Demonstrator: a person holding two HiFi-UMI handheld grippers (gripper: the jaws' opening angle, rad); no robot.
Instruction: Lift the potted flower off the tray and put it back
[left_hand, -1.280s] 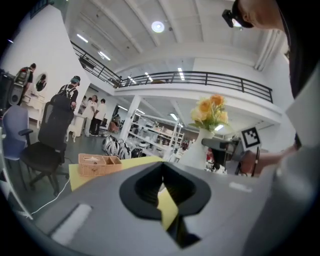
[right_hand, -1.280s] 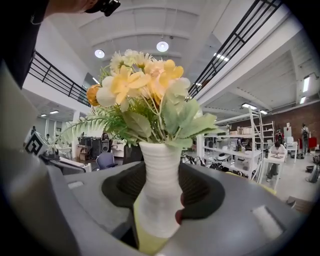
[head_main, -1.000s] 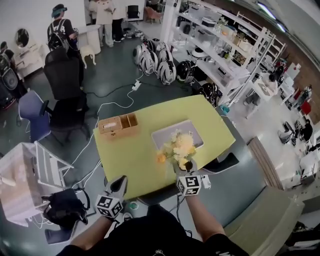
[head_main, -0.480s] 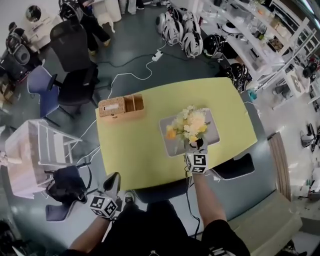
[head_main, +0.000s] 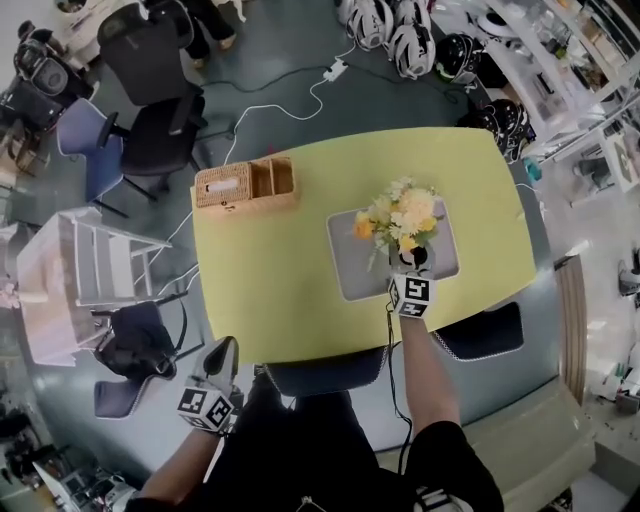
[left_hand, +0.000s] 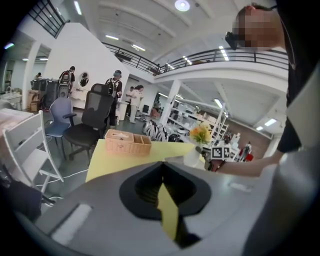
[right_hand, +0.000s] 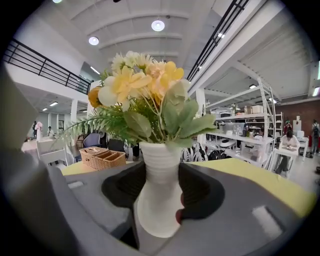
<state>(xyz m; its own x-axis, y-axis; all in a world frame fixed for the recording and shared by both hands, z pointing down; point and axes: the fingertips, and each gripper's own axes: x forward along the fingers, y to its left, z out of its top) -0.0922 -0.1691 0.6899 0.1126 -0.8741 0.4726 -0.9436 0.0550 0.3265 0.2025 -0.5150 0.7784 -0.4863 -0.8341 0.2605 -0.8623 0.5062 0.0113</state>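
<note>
A person's right gripper (right_hand: 159, 200) is clamped on the potted flower (right_hand: 150, 150), its black pads pressing both sides of the pot's narrow waist. The pot is white and finely ribbed at the neck, swelling to a smooth rounded belly. Above it rises a bunch of yellow, cream and orange blooms with broad green leaves and a feathery frond trailing to the left.

From the head view, the pot stands over the near right part of a grey tray (head_main: 350, 270), a flat rectangle with rounded corners that spreads ahead and to the left of the gripper. Whether the pot's base touches the tray cannot be told.

The left gripper (head_main: 222, 352) hangs off the near edge of the table, well to the left of the right one. Its jaws are drawn together with nothing between them; only a sliver of the tabletop shows through.

The table (head_main: 270, 290) is a smooth yellow-green slab with rounded corners. A woven wicker box (head_main: 245, 183) with open compartments sits on its far left part, well beyond the right gripper and apart from the tray.

Around it lies a dark, glossy floor (head_main: 280, 90) crossed by a white cable (head_main: 290, 105). Black and blue office chairs (head_main: 150, 125) stand beyond the table's far left corner. A white slatted rack (head_main: 90, 265) stands to the left, and a row of helmets (head_main: 400, 25) lies at the far side. White shelving (right_hand: 240, 127) lines the tall, bright hall.
</note>
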